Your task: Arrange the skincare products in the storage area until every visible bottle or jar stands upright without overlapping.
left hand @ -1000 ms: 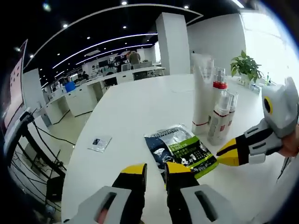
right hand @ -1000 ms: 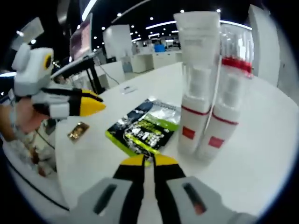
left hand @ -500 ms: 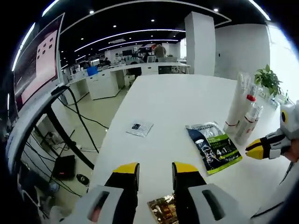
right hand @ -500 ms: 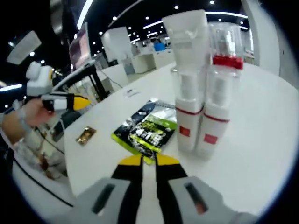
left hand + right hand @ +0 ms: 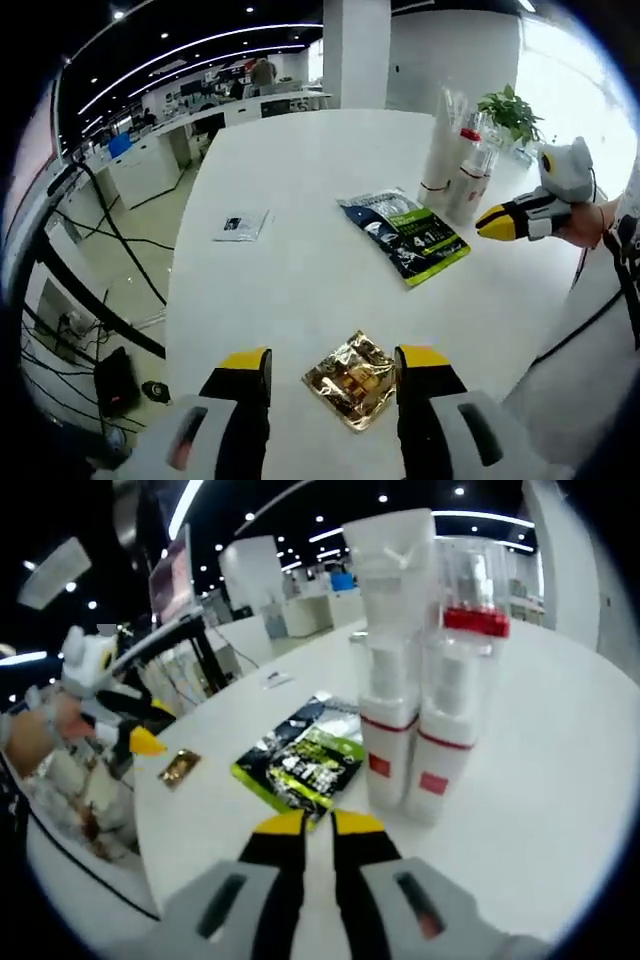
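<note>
A tall white tube (image 5: 392, 630) and clear pump bottles with red bands (image 5: 452, 695) stand upright together on the white table (image 5: 560, 780), a little ahead of my right gripper (image 5: 318, 825), which is shut on nothing. In the left gripper view the same bottles (image 5: 455, 165) stand at the far right. A gold foil sachet (image 5: 352, 378) lies flat between the wide-apart jaws of my open left gripper (image 5: 333, 360), untouched. A green and black sachet (image 5: 405, 232) lies flat near the bottles. The right gripper (image 5: 495, 222) comes in from the right, beside that sachet.
A small white sachet (image 5: 240, 224) lies alone toward the table's left edge. A potted plant (image 5: 505, 105) stands behind the bottles. The left gripper (image 5: 148, 744) hovers over the gold sachet (image 5: 180, 768) at the table's near rim. Office desks lie beyond.
My left gripper has drawn back and down over the gold sachet, and its jaws have spread wider. The right gripper has barely moved and stays shut.
</note>
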